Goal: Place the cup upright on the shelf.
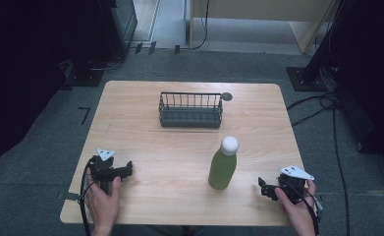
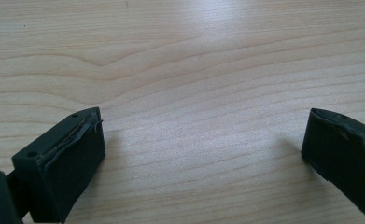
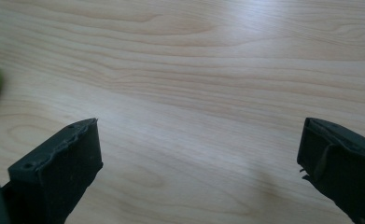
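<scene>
The green bottle [image 1: 223, 169] is standing upright on the wooden table [image 1: 189, 142], its long axis vertical and its white cap [image 1: 230, 144] pointing up. It is sitting between the two grippers, nearer the right gripper [image 1: 266, 189], well apart from the left gripper [image 1: 124, 170]. Both grippers are resting near the table's near edge with jaws spread wide and gripping nothing. Beyond the bottle, open wood is separating it from the dark wire basket [image 1: 191, 110].
</scene>
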Demonstrator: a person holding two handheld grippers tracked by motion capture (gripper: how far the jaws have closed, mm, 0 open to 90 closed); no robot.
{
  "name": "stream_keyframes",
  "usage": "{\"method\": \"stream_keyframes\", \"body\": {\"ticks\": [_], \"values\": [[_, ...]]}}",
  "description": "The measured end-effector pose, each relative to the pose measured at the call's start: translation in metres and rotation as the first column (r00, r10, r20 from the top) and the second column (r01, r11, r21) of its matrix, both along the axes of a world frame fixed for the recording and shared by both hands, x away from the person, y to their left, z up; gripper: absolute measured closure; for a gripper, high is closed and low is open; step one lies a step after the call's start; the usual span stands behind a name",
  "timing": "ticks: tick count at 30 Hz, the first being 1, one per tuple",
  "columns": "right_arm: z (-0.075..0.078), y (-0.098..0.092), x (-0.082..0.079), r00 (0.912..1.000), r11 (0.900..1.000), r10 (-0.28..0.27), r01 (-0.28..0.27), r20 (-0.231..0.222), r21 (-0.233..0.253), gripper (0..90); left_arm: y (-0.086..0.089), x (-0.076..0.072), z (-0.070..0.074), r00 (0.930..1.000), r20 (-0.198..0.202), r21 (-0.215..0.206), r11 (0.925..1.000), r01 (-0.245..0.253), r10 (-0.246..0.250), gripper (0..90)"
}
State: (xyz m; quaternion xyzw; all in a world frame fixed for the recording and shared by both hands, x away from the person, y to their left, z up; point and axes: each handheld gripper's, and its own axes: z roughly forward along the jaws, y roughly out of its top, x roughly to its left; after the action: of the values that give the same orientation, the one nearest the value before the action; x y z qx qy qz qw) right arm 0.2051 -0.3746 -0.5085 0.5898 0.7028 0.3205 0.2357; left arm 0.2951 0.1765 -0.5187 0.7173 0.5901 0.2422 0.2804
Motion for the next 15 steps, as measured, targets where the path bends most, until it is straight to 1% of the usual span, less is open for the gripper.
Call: {"method": "stream_keyframes", "body": {"ticks": [4,5,6,7,10,13,15], "values": [[0.003,0.012,-0.003,0.9991,0.999,0.042,-0.042,-0.001,0.003,0.0,0.000,0.000,0.000,1.0000,0.000,0.000,1.0000,0.000,0.000,0.0],[0.003,0.012,-0.003,0.9991,0.999,0.042,-0.042,-0.001,0.003,0.0,0.000,0.000,0.000,1.0000,0.000,0.000,1.0000,0.000,0.000,0.0],[0.004,0.018,-0.003,0.9978,0.998,0.066,-0.066,0.002,0.011,0.0,0.000,0.000,0.000,1.0000,0.001,0.000,1.0000,0.000,0.000,0.0],[0.005,0.021,-0.004,0.9971,0.997,0.076,-0.076,0.003,0.017,0.0,0.000,0.000,0.000,1.0000,0.001,-0.001,1.0000,-0.001,0.001,0.0],[0.006,0.026,-0.004,0.9959,0.996,0.091,-0.091,0.007,0.019,0.0,0.000,0.000,0.000,1.0000,0.001,-0.001,1.0000,-0.001,0.001,0.0],[0.008,0.034,-0.006,0.9931,0.993,0.116,-0.116,0.017,0.019,0.0,0.000,0.000,0.000,1.0000,0.001,-0.001,1.0000,0.000,0.000,0.0],[0.010,0.040,-0.008,0.9893,0.989,0.143,-0.144,0.027,0.025,0.0,0.000,0.000,0.000,1.0000,-0.001,0.001,1.0000,0.001,-0.001,0.0]]}}
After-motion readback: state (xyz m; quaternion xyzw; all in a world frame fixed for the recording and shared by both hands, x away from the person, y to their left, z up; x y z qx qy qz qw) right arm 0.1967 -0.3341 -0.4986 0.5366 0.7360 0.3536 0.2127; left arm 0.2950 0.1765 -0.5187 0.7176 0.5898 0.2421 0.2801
